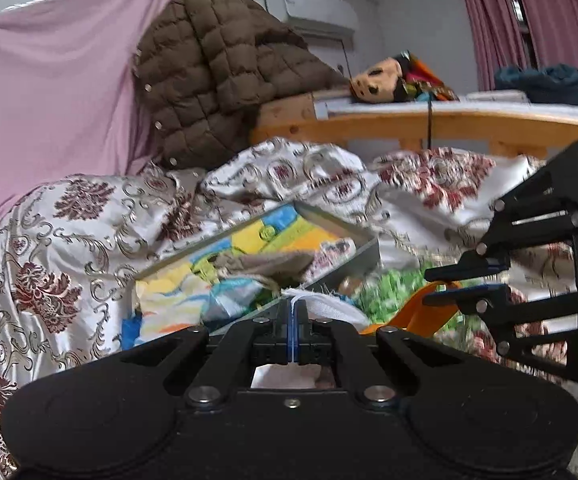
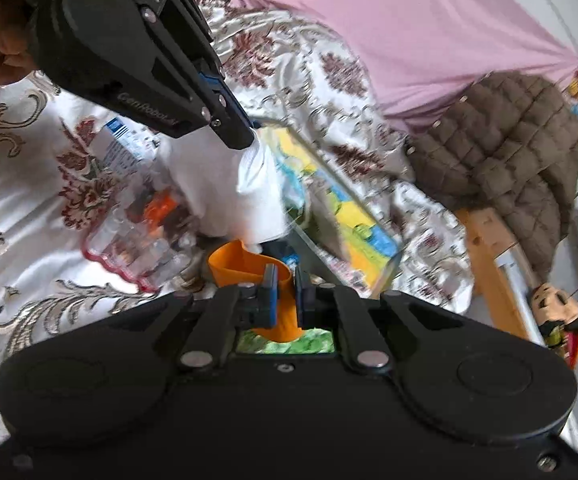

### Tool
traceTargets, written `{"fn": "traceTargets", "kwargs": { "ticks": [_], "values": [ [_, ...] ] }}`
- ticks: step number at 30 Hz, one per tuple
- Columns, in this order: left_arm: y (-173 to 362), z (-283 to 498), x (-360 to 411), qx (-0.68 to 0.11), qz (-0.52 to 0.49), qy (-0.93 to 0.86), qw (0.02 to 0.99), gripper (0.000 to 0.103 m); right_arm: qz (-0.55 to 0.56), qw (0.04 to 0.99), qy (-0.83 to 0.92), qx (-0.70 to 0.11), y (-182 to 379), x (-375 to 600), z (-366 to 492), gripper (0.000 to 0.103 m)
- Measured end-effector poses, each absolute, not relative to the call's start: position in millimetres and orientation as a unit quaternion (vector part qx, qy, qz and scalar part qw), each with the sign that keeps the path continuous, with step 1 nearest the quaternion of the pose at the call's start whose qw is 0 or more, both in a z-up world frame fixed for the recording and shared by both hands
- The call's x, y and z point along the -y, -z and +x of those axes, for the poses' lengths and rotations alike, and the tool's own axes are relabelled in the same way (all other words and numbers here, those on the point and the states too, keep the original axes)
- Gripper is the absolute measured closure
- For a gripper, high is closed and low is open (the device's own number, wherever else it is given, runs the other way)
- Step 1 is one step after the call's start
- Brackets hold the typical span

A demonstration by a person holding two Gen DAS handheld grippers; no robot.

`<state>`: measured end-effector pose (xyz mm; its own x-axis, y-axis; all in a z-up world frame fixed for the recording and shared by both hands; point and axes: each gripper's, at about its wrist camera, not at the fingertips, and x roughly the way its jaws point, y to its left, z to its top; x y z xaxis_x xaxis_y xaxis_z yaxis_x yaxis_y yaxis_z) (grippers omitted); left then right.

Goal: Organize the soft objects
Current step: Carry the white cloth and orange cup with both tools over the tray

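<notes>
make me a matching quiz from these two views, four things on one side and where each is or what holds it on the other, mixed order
Things:
1. white cloth
2. orange strap
3. brown quilted jacket
4. colourful open box

Places or states:
A. hanging beside the pink sheet
B. pinched in the left tongs
C. lying on the patterned satin bedspread
D. gripped by the right tongs

Pairs: 1-B, 2-D, 3-A, 4-C

left wrist: low over the bed [image 1: 49, 248], close, facing the brown jacket [image 1: 209, 80] at upper centre
right wrist: close, tilted
shared: colourful box [image 1: 273, 240] [image 2: 353, 216]
</notes>
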<state>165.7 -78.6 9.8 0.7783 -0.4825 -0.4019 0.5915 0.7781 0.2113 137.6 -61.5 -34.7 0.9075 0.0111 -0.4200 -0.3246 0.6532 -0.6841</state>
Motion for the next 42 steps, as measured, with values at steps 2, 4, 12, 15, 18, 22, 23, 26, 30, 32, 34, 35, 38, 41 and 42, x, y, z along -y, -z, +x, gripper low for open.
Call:
{"fn": "traceTargets", "kwargs": {
  "ticks": [2,4,12,15,18,22,23,26,30,32,34,35,38,41,42],
  "values": [
    [-14.0,166.0,76.9,-0.157,0.154,0.285,0.933,0.103,-0.412,0.890,-0.084,-0.178,33.0,60.9,135.0,0.101],
    [-17.6,166.2,75.6,-0.150,0.144,0.282,0.937,0.103,-0.414,0.892,-0.073,-0.168,31.7,61.5,134.6,0.101],
    [-42.9,182.3,71.6,-0.120,0.085,0.274,0.950,0.103,-0.406,0.903,-0.032,-0.138,21.0,65.4,151.1,0.100],
    [-53.1,195.2,71.9,-0.108,0.060,0.270,0.955,0.103,-0.399,0.908,-0.025,-0.125,16.3,62.6,162.0,0.100],
    [-61.6,213.6,71.0,-0.099,0.034,0.262,0.959,0.103,-0.399,0.911,-0.015,-0.107,14.3,60.0,177.2,0.100],
    [-65.5,237.5,65.7,-0.093,0.004,0.242,0.966,0.103,-0.386,0.918,-0.001,-0.086,11.1,56.5,202.9,0.100],
    [-65.4,244.7,63.4,-0.093,-0.007,0.238,0.967,0.103,-0.384,0.920,0.002,-0.081,11.2,55.4,210.5,0.100],
    [-63.5,268.2,57.3,-0.097,-0.035,0.220,0.970,0.103,-0.381,0.922,0.007,-0.072,14.5,53.8,231.8,0.100],
    [-57.7,297.9,50.8,-0.102,-0.064,0.204,0.972,0.103,-0.372,0.925,0.013,-0.076,23.1,53.8,263.3,0.100],
    [-54.1,309.6,48.3,-0.103,-0.073,0.200,0.972,0.103,-0.368,0.926,0.014,-0.083,27.9,53.8,276.0,0.100],
    [-48.5,321.0,45.7,-0.107,-0.078,0.198,0.971,0.103,-0.368,0.926,0.015,-0.088,33.8,54.6,289.1,0.100],
    [-45.3,325.7,43.9,-0.110,-0.082,0.196,0.971,0.103,-0.367,0.926,0.015,-0.092,36.0,55.7,296.6,0.100],
    [-31.3,338.4,36.1,-0.132,-0.106,0.198,0.965,0.103,-0.360,0.927,0.013,-0.109,43.8,57.0,314.4,0.100],
    [-14.8,350.7,33.5,-0.158,-0.110,0.197,0.961,0.103,-0.358,0.925,0.012,-0.129,52.5,59.4,327.6,0.100],
    [-9.4,354.0,32.5,-0.166,-0.111,0.196,0.960,0.103,-0.357,0.924,0.011,-0.137,54.6,59.6,331.3,0.100]
  ]
}}
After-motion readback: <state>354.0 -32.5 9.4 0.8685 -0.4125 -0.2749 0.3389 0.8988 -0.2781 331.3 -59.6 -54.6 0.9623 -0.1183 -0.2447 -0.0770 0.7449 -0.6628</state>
